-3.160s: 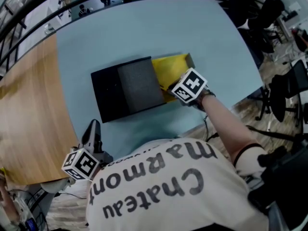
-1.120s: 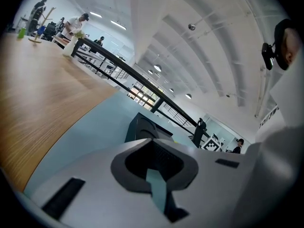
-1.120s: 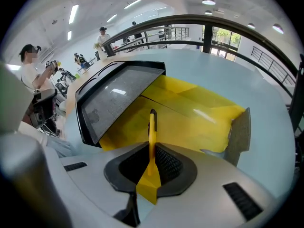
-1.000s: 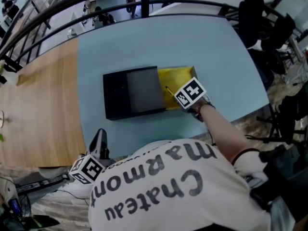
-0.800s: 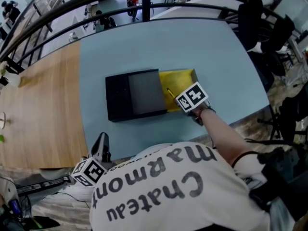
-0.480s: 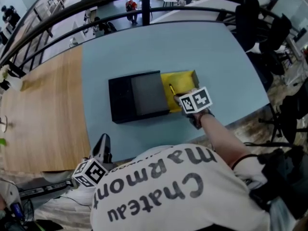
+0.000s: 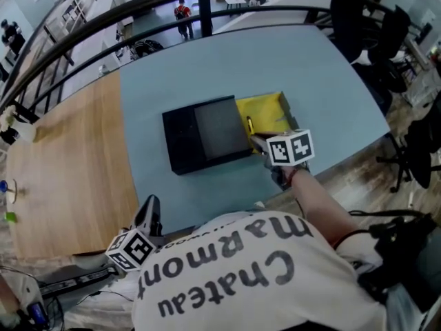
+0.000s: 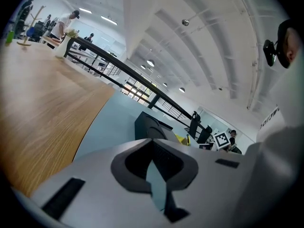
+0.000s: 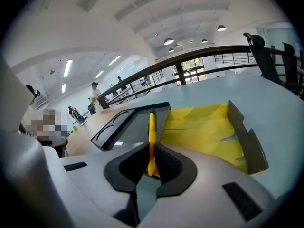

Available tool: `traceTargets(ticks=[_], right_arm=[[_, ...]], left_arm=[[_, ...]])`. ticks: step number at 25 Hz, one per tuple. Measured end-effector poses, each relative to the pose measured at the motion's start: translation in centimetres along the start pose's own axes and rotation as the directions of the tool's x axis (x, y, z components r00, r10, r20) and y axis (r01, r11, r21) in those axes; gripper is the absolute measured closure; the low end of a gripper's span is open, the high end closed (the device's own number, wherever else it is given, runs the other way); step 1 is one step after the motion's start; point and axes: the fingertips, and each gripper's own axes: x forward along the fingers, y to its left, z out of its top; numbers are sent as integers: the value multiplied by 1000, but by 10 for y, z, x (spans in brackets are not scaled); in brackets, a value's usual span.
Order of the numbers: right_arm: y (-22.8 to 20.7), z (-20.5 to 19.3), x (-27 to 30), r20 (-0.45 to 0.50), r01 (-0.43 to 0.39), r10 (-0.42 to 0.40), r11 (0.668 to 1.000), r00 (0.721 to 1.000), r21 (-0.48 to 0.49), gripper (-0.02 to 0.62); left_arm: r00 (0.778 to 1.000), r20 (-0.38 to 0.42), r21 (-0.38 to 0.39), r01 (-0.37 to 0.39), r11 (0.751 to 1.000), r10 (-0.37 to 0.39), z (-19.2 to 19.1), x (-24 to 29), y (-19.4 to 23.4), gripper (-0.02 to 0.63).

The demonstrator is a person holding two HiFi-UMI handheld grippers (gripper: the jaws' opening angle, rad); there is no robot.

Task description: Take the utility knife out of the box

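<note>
Change since a second ago: the right gripper [image 7: 258, 142] has drawn back toward the lower right, and its marker cube [image 7: 290, 147] now sits at the lower right corner of the yellow inner tray [image 7: 269, 112]. Its jaws are clamped on the yellow utility knife [image 9: 151, 137], which stands edge-on between the pads, over the seam of the black box [image 7: 207, 135] and the tray. Whether the knife is fully clear of the box cannot be told.

The left gripper [image 7: 151, 209] is at lower left, jaws together with nothing between them.

Clearance: open blue tabletop [image 7: 172, 67] lies on all sides of the box. The tabletop's near edge runs just below the right gripper, and a wooden surface [image 7: 62, 164] adjoins at left.

Legible writing: the shirt [image 7: 234, 274] reads "Chateau Marmont".
</note>
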Motion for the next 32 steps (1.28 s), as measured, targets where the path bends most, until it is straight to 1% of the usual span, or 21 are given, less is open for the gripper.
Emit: traceTargets(ticks=[3,6,9,11,14,16,19,22,26,29,32], right_arm=[[5,-6,-7,7,-20,20,1000,1000,-1,537],[-6,-18,-25,2,-18,18,1000,1000,-9,537],[-12,-21,-41,33,-32,32,999,999,23,538],[-10,-23,-52,51,-56,54,998,997,25,540],[-11,-33,-71,33,-74,75,997,997,-15,540],[-17,-41,-82,8,-79,80,996,997,-39,540],[-29,-50,-98,-13,-89,89,995,996,-48,540],[-37,-53,-116,-5,-108,108,992,994,-63,540],[-53,-66,-142,-17,-109,108,990,994,-93,540],[-71,-76,-156,-19,-107,106,991,994,-77,540],[-82,-83,-165,-17,-120,119,992,993,-47,540]], left_arm=[[1000,-8,-3,4,1000,-4,-3,6,3,603],[1000,-11,-4,20,1000,-20,-11,12,-14,604],[999,-31,15,37,999,-36,-20,22,-29,603],[998,-53,32,46,998,-44,-27,28,-43,603],[996,-70,31,60,998,-58,-37,39,-66,604],[996,-64,20,65,998,-64,-43,46,-82,604],[995,-53,10,83,997,-82,-52,53,-106,603],[996,-59,19,71,997,-70,-64,58,-119,603],[996,-66,4,64,998,-64,-84,57,-143,603],[995,-71,7,67,998,-66,-101,55,-164,603],[996,-69,-7,54,999,-54,-119,49,-175,604]])
